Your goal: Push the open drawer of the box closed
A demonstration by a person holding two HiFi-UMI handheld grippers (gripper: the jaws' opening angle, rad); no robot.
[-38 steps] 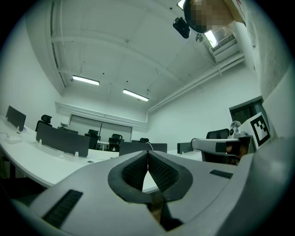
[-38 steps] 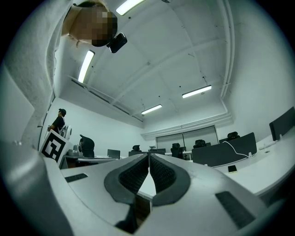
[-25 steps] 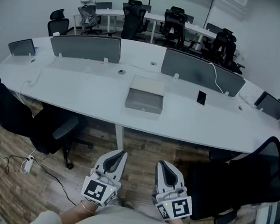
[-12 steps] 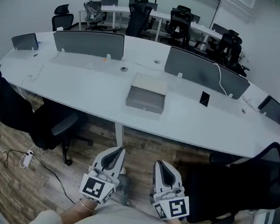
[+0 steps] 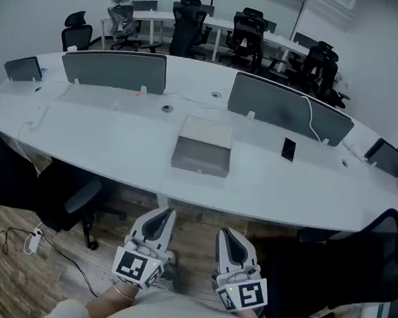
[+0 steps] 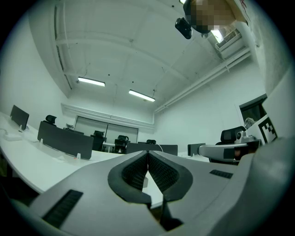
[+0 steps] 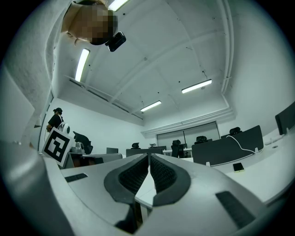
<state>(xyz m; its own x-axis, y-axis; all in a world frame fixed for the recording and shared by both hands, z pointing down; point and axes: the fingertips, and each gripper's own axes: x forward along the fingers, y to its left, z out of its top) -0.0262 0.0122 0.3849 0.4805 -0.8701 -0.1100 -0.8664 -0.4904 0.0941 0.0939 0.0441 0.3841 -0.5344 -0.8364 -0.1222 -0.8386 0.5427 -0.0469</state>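
The left tongs [image 5: 164,215] and right tongs [image 5: 226,235] were closed, empty, well apart from the box [image 5: 205,136] on the desk [image 5: 105,122].

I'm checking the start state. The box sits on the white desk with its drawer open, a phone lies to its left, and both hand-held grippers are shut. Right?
Not quite. The head view shows the phone to the right of the box, not the left. The rest holds: white desk, drawer open, left hand-held gripper and right hand-held gripper shut.
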